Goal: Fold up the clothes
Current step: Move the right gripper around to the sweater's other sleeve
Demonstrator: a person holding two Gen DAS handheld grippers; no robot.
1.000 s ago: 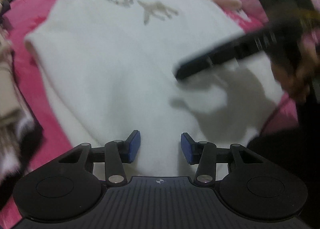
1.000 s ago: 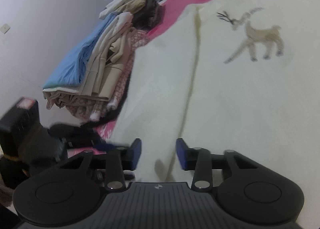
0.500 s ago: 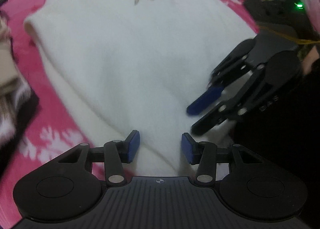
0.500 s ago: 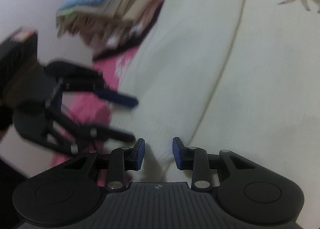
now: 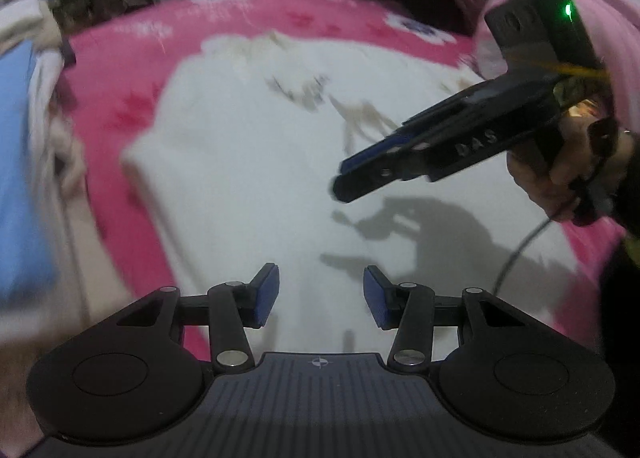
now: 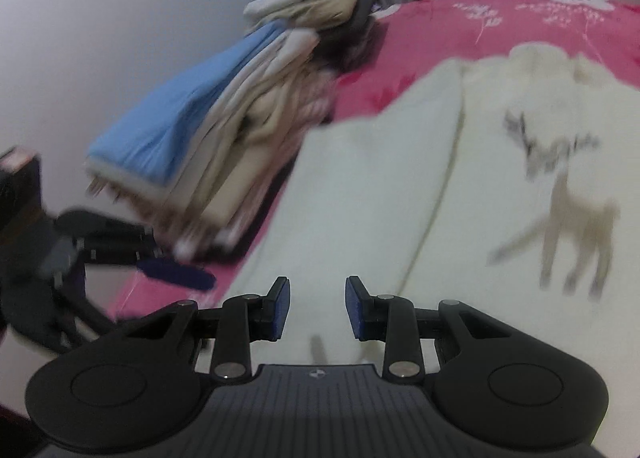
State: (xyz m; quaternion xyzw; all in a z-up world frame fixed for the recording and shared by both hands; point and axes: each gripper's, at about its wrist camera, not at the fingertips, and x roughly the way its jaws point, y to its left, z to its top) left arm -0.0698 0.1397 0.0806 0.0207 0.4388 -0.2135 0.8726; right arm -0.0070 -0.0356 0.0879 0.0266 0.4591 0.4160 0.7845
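A white fleece sweater with a deer print lies flat on the pink bedspread; its left sleeve looks folded in along the side. It also fills the right wrist view. My left gripper is open and empty above the sweater's near hem. My right gripper is open and empty above the sweater's left part. In the left wrist view the right gripper hovers over the sweater at the right. In the right wrist view the left gripper shows at the left, over the bed edge.
A stack of folded clothes with a blue piece on top sits on the bed left of the sweater, against the white wall. A pink quilt bunches at the right. Dark clutter stands beyond the bed.
Both grippers have lifted away from the sweater's near hem and pulled back. The views now show more of the bed and the clothes stack. Both stay open.
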